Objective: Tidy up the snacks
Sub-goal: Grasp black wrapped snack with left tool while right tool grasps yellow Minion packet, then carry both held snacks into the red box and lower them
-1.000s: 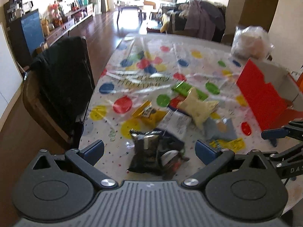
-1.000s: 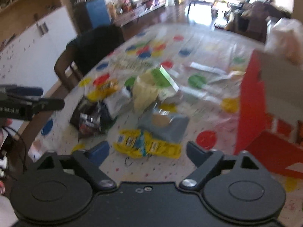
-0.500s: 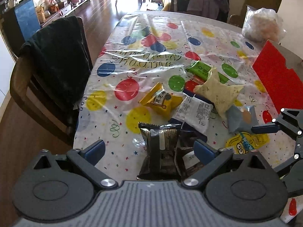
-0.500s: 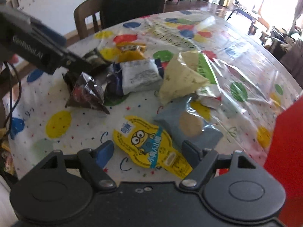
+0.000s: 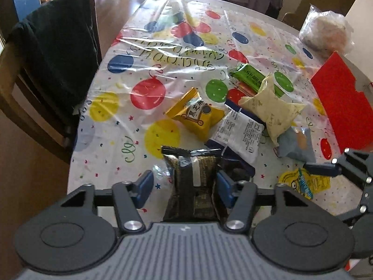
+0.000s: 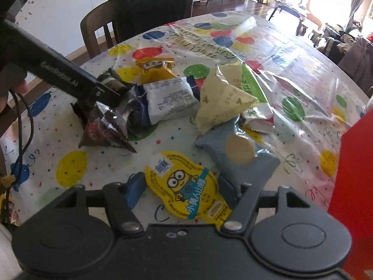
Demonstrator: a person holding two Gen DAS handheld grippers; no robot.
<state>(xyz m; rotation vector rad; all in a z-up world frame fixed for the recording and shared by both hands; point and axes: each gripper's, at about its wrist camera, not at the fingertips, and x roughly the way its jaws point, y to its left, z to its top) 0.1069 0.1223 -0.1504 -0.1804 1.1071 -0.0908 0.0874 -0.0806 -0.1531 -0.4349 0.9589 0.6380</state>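
**Both grippers down over the snack pile**

The left gripper (image 5: pixel 185 184) has its blue fingers (image 5: pixel 143 184) spread wide, and the dark striped packet (image 5: pixel 194 179) sits right between them: the right pad looks to be against its edge, the left pad stands clear, nothing is clamped. That packet is glossy black-brown with a pale strip down its middle, lying near the table's (image 5: pixel 105 126) near edge.

Over to the right gripper (image 6: pixel 180 186): wide apart too, straddling the yellow cartoon pouch (image 6: pixel 186 186), which lies flat between the pads with gaps on both sides. The grey-blue packet (image 6: pixel 240 158) lies just beside the right pad; contact I can't tell.

Farther in, the white-and-navy packet (image 6: pixel 169 99), cream pillow pack (image 6: pixel 221 100), yellow packet (image 5: pixel 195 116) and green bar (image 5: pixel 249 75) crowd together mid-table. The red box (image 5: pixel 342 107) stands at the right edge.
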